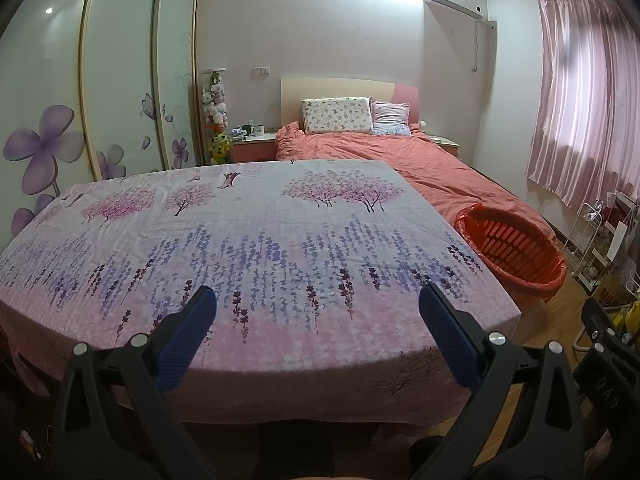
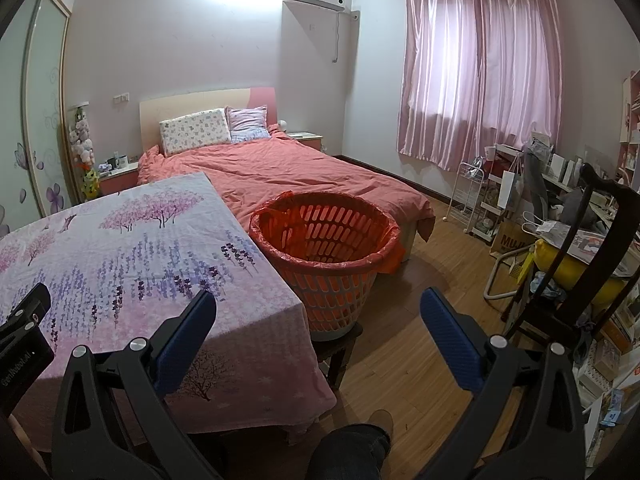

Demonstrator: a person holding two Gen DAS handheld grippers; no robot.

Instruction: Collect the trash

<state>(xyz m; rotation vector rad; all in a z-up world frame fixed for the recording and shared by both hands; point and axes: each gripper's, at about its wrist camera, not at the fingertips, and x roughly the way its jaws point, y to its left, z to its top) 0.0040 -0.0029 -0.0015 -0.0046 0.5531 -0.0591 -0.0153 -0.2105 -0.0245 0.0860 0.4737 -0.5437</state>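
Observation:
A white slatted basket lined with a red bag (image 2: pixel 324 248) stands on a dark stool just right of the table; it also shows in the left wrist view (image 1: pixel 512 252). The table carries a pink and purple floral cloth (image 1: pixel 248 240), also in the right wrist view (image 2: pixel 132 248). No trash shows on the cloth. My left gripper (image 1: pixel 318 304) is open and empty over the table's near edge. My right gripper (image 2: pixel 318 308) is open and empty, in front of the basket and above the table's right corner.
A bed with an orange cover (image 2: pixel 304 172) lies behind the table and basket. Wooden floor (image 2: pixel 432 288) runs to the right. A dark chair (image 2: pixel 600 248), cluttered shelves and a white rack (image 2: pixel 468 196) line the right wall. A mirrored wardrobe (image 1: pixel 80 100) is on the left.

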